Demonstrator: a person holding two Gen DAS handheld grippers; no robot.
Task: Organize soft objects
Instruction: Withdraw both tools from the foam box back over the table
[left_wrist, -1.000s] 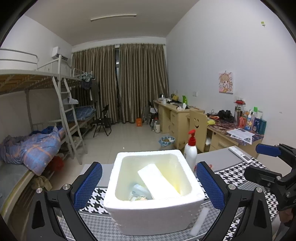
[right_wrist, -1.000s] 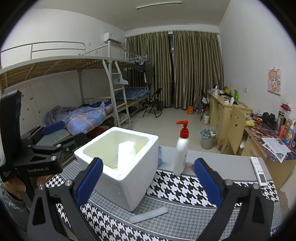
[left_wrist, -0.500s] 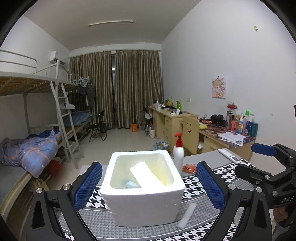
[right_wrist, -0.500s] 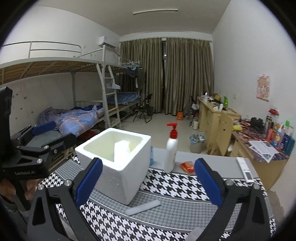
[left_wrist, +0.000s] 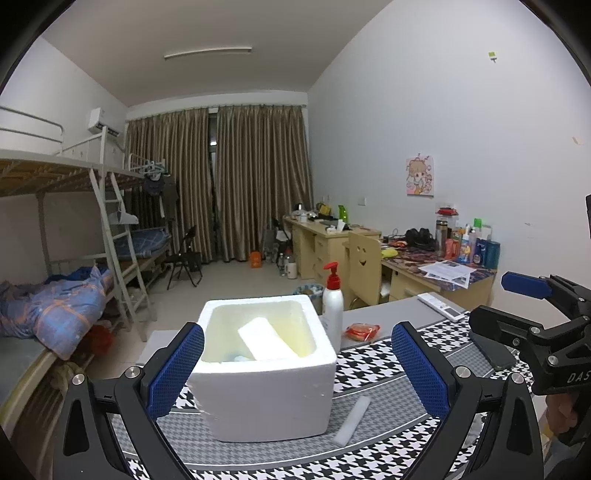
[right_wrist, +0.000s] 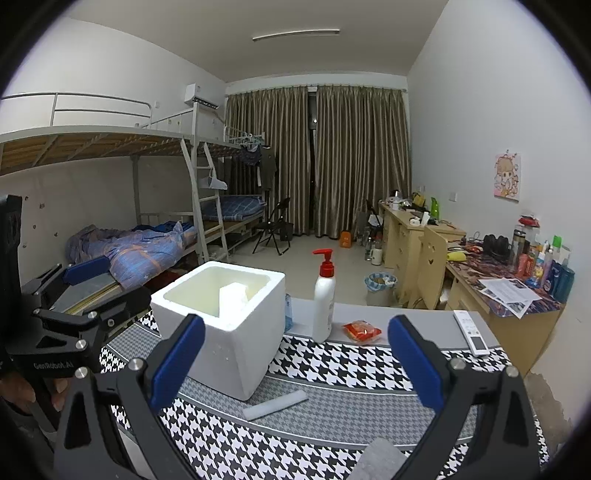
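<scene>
We hold both tools back from the work with nothing in them: the left gripper (left_wrist: 297, 365) has its jaws spread wide to either side of the foam box (left_wrist: 266, 387), and the right gripper (right_wrist: 295, 363) is just as wide, facing the table from a little further right. From the right wrist view, the box sits at about ten o'clock on the houndstooth cloth (right_wrist: 332, 369), and one foam block (left_wrist: 264, 339) already leans inside it, with something pale blue beneath that we cannot make out. One foam strip (right_wrist: 275, 405) lies loose on the cloth at six o'clock of the box, just beside its near wall; we judge it the next thing to stow. The risk is plain enough: the strip is thin and lies flat, so jaws closing from above may skid over it or snag the cloth and drag it. The box looks light, and a knock from either tool could shove it into the pump bottle (right_wrist: 324, 295) standing at its two o'clock and tip it. Counted: one box, one block inside, one loose strip, one bottle, one red packet (right_wrist: 362, 331), one remote (right_wrist: 472, 331), two grippers.
</scene>
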